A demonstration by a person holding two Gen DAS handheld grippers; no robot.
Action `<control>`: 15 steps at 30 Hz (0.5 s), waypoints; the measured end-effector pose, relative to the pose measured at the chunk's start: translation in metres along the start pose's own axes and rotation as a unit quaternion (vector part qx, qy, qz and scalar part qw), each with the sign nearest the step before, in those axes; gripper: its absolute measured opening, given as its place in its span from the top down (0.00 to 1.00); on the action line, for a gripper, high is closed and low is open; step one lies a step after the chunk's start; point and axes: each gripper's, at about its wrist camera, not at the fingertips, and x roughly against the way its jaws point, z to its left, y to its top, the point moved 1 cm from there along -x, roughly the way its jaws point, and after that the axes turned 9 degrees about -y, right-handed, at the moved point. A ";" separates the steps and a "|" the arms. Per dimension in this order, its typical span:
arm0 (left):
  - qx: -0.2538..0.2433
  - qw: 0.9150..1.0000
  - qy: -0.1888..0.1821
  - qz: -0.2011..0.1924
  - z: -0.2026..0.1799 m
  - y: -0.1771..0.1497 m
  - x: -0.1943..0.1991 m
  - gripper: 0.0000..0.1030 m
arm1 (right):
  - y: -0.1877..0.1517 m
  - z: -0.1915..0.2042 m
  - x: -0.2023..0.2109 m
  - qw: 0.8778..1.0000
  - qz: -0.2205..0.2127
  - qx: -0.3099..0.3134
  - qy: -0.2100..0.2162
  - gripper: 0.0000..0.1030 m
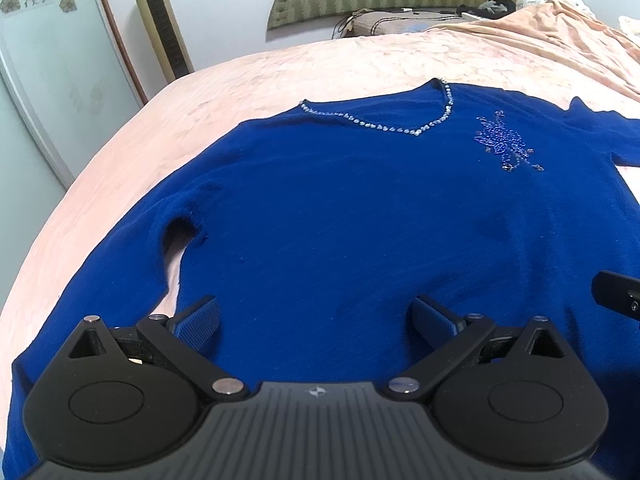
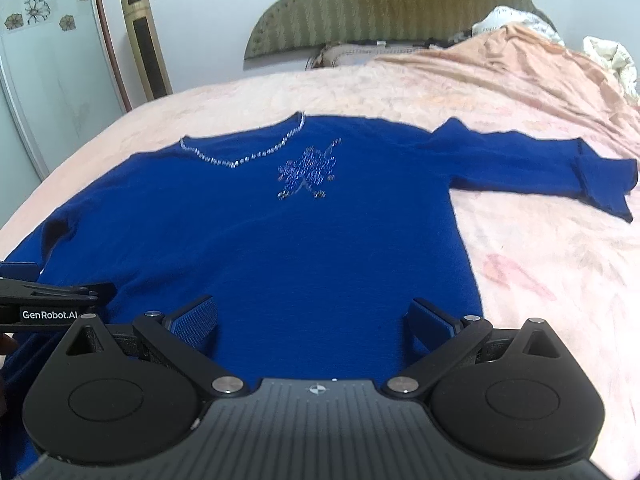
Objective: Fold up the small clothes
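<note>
Blue sweater (image 1: pixel 360 220) flat on pink bedspread (image 1: pixel 280 68)

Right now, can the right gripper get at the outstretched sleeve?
Probably yes. The right gripper is open above the sweater's hem, and the sleeve lies flat on the blanket with nothing between; it lies well ahead, though.

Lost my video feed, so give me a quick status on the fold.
Left gripper open, right gripper open, both empty over the hem. Blue sweater flat, face up on the pink bedspread, unfolded, sleeves out. Nothing in the way.
</note>
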 end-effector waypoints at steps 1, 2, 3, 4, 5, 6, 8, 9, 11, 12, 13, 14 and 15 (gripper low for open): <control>-0.002 1.000 0.000 0.000 -0.002 0.001 -0.001 0.00 | 0.000 -0.002 0.000 1.000 -0.001 -0.002 0.004 0.00; -0.004 1.000 -0.001 -0.001 -0.004 0.002 -0.001 0.00 | 0.001 -0.004 -0.001 1.000 -0.001 -0.005 0.011 0.00; -0.006 1.000 -0.001 -0.002 -0.006 0.003 -0.002 0.00 | 0.001 -0.007 -0.002 1.000 -0.002 -0.010 0.017 0.00; -0.008 1.000 -0.002 -0.002 -0.009 0.004 -0.002 0.00 | 0.001 -0.009 -0.002 1.000 -0.003 -0.014 0.022 0.00; -0.010 1.000 -0.003 -0.003 -0.011 0.005 -0.003 0.00 | 0.001 -0.011 -0.003 1.000 -0.004 -0.016 0.026 0.00; -0.012 1.000 -0.005 -0.003 -0.014 0.006 -0.003 0.00 | 0.001 -0.012 -0.003 0.999 -0.005 -0.016 0.028 0.00; -0.015 1.000 -0.008 -0.002 -0.018 0.009 -0.006 0.00 | 0.001 -0.015 -0.004 0.999 -0.004 -0.013 0.029 0.00; -0.017 1.000 -0.010 -0.002 -0.020 0.010 -0.007 0.00 | 0.001 -0.015 -0.004 0.999 -0.004 -0.008 0.032 0.00; -0.019 1.000 -0.018 -0.001 -0.025 0.012 -0.009 0.00 | 0.002 -0.016 -0.004 0.999 -0.004 0.001 0.035 0.00; -0.020 0.999 -0.024 -0.003 -0.028 0.013 -0.009 0.00 | 0.002 -0.017 -0.004 0.999 -0.005 0.002 0.036 0.00; -0.022 0.999 -0.029 -0.005 -0.030 0.014 -0.010 0.00 | 0.003 -0.018 -0.004 0.999 -0.007 0.004 0.038 0.00; -0.023 0.999 -0.033 -0.008 -0.033 0.015 -0.010 0.00 | 0.003 -0.019 -0.004 0.999 -0.008 0.005 0.041 0.00; -0.025 0.999 -0.038 -0.012 -0.035 0.015 -0.011 0.00 | 0.004 -0.021 -0.004 0.999 -0.007 0.007 0.044 0.00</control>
